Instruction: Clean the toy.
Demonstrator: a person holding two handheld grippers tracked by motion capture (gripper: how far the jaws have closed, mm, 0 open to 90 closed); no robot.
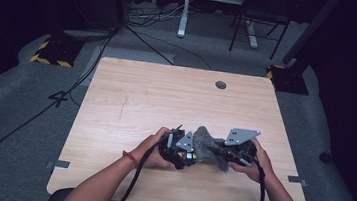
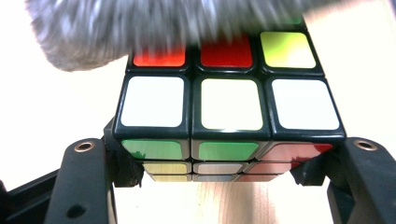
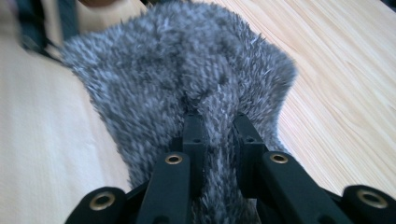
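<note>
High view: 2 hand-held grippers meet over a grey furry cloth at the near middle of the wooden table.

Left gripper sits just left of the cloth, right gripper just right of it, each in 1 hand. Left gripper view: its 2 black jaws are clamped on the sides of a puzzle cube, which is held above the tabletop; the top face shows white, pale green, red and yellow-green stickers, and the blurred cloth drapes over the cube's far edge. Right gripper view: right gripper has its jaws closed together, pinching a fold of the cloth, the rest spreading over the table beyond.
</note>
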